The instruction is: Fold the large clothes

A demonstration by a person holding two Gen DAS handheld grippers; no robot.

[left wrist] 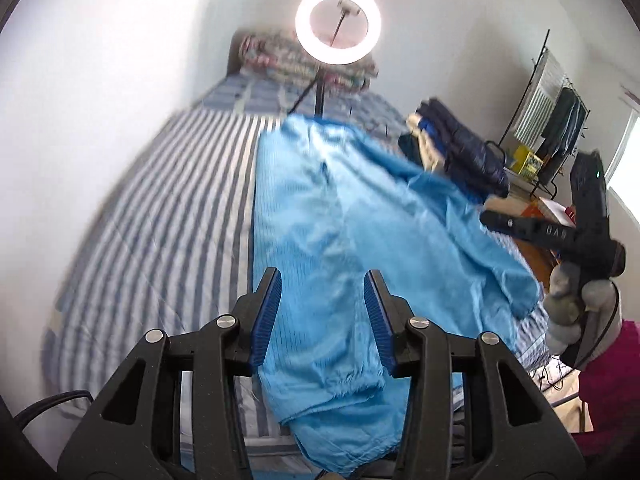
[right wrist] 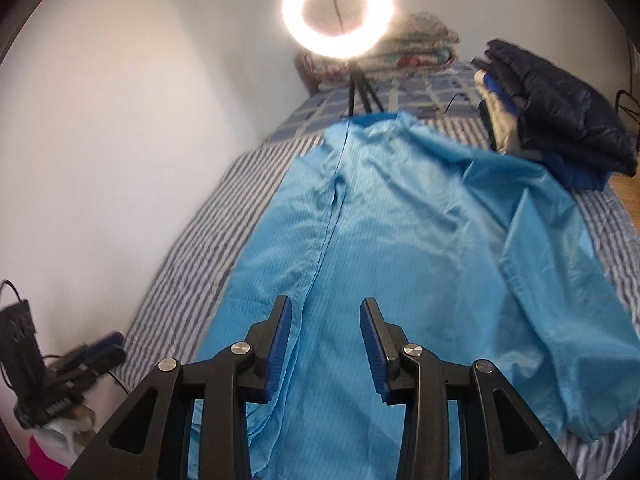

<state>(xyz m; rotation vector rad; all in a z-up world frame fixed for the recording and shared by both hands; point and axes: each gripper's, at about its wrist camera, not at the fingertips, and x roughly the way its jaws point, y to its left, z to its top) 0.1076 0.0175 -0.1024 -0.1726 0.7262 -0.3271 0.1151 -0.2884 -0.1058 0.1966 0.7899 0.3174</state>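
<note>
Left gripper [left wrist: 322, 320]: jaws standing part-open, gripping nothing, hovering over cuffed near end of light blue thin-striped large garment [left wrist: 344, 232]. Right gripper [right wrist: 325, 342]: likewise part-open, empty, hanging above same garment [right wrist: 380, 220].

Garment lying lengthwise on grey-and-white striped bedsheet [right wrist: 192, 264], right sleeve [right wrist: 560, 280] sprawling outward.

Judging: between folds; likely next needing pinch on sprawled sleeve, carrying inward.

This is a bedroom in a home. A bed with a blue-and-white striped sheet [left wrist: 160, 208] sits against a plain white wall [right wrist: 120, 120], with a folded floral quilt [left wrist: 280, 60] at its head. A black metal clothes rack [left wrist: 560, 128] with hanging garments stands by a window, and a lit ring light on a black tripod [right wrist: 338, 12] stands on the bed.
</note>
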